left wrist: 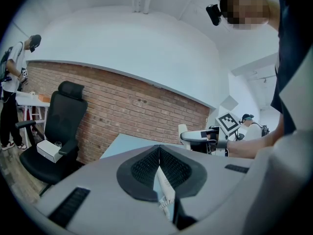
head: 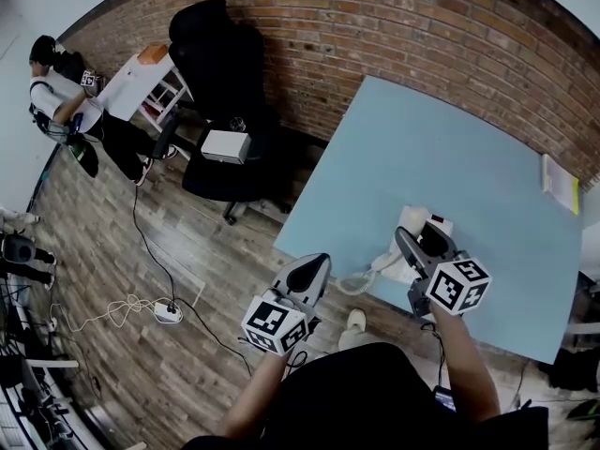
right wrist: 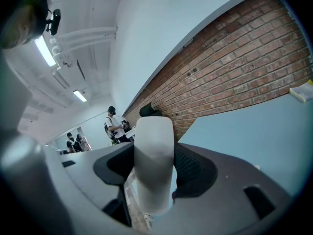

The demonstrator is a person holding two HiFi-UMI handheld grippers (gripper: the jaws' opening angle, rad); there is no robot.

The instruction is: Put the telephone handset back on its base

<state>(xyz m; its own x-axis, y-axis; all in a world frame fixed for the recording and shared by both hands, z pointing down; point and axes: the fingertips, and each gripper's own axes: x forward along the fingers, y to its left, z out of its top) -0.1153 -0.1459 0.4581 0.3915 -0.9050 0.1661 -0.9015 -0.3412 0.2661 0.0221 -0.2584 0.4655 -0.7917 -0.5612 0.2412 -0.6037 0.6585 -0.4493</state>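
The blue table (head: 469,157) carries the phone base (head: 410,220) near its front edge, largely hidden beneath the right gripper (head: 424,247), which is clamped on the white handset (right wrist: 153,165). The left gripper (head: 312,268) hangs off the table's edge, its jaws pressed together and empty.

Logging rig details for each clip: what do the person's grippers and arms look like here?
Both the left gripper and right gripper are light grey shells tapering to a point, with dark ribbed pads lining the jaws. Each carries a white cube printed with black square markers. The person wears a black top; forearms are uncovered.
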